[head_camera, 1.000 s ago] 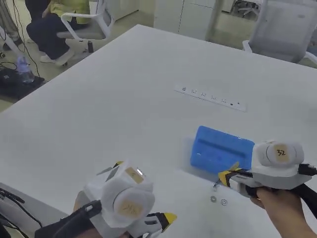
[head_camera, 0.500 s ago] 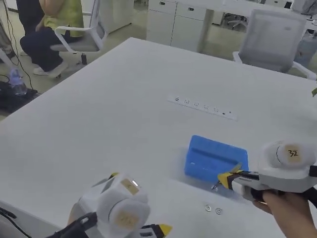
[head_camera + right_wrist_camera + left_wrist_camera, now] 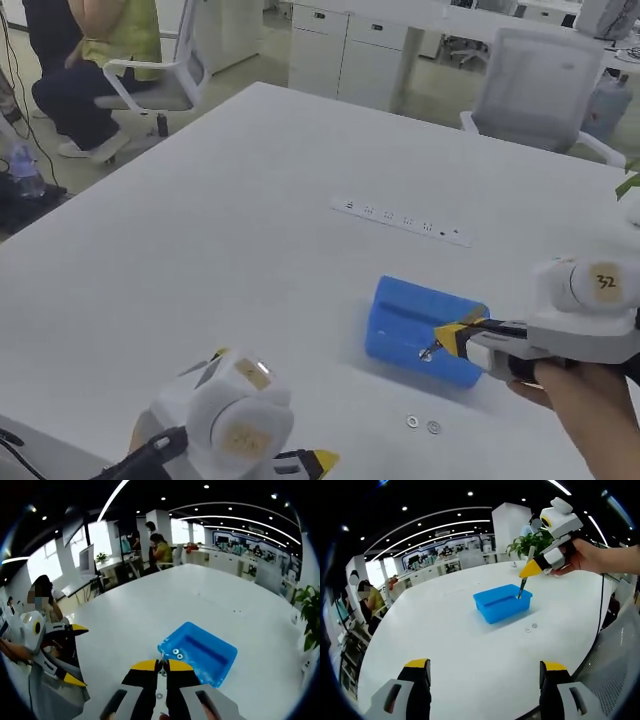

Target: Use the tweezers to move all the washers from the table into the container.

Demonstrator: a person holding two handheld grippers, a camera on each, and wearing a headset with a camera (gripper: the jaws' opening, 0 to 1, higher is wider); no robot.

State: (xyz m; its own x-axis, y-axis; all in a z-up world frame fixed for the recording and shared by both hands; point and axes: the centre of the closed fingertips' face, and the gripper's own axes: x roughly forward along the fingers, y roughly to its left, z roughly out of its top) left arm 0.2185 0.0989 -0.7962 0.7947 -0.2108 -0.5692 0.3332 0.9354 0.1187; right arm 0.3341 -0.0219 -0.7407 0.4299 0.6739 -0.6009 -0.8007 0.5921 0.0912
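Both tools the person carried were built alike: a chunky white plastic body ending in dark jaws capped with bright yellow. The right gripper (image 3: 447, 338) had a rounded white head at its far-right end, and on it a round tan sticker (image 3: 605, 282) marked "32" in dark ink. The left gripper (image 3: 485, 666) had a more faceted shell (almost like a cut stone) with two tan stickers (image 3: 246, 437) whose writing I could not read. In its own view its jaws were grey low down, then black, then yellow on top. A thin black cable (image 3: 601, 611) hung below the right hand (image 3: 583, 556), and something black, a strap or a cable (image 3: 145, 462), ran off the near-left tool.
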